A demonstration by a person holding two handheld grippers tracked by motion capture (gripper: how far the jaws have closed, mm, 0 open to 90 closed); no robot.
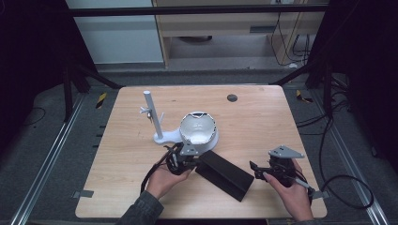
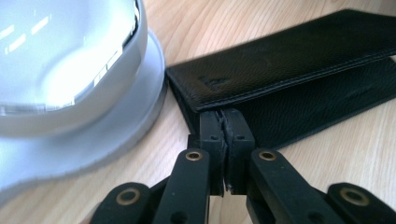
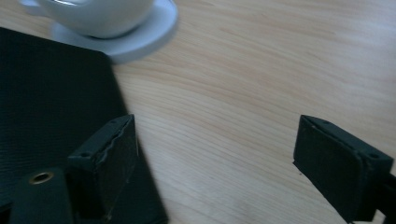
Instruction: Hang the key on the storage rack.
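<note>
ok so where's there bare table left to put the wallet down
Bare table runs wide between the white bowl and the right edge, up to the small dark disc. The left side beside the white stand is bare too. The front middle is crowded: the black wallet, left gripper and right gripper.

Left gripper (image 2: 226,122): jaws seen pressed together, tips at the near edge of a black wallet (image 2: 299,60), lying partly open on the wooden table (image 2: 224,23). White bowl (image 2: 60,60) seen beside it on a white base (image 2: 93,144).
</note>
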